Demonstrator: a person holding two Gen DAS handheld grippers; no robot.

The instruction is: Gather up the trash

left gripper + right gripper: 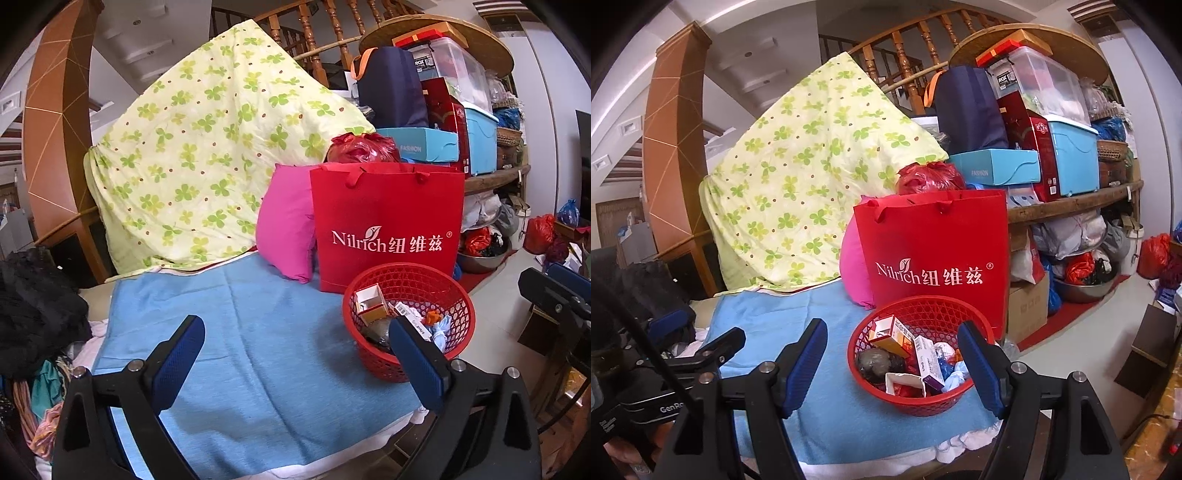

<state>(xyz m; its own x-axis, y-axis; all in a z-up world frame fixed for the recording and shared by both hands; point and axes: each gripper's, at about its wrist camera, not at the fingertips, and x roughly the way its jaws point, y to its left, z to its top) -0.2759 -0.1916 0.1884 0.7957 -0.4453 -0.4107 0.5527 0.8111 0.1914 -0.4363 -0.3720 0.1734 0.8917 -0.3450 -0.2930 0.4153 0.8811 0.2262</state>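
A red mesh basket [443, 291] [923, 310] stands on a blue cloth [266, 332] [834, 424], in front of a red Nilrich paper bag [388, 221] [934, 251]. It holds trash: small cartons [892, 336], a white-purple box [929, 360], a dark wad [877, 363] and crumpled wrappers [955, 373]. My left gripper [295, 365] is open and empty over the cloth, left of the basket. My right gripper [892, 369] is open and empty, its fingers either side of the basket's near half.
A pink pillow [288, 229] and a clover-print quilt [207, 155] lie behind. Dark clothes [33, 306] pile at the left. Shelves with boxes and bins [1067, 155] stand at the right, with bags and a metal bowl [1082, 284] on the floor.
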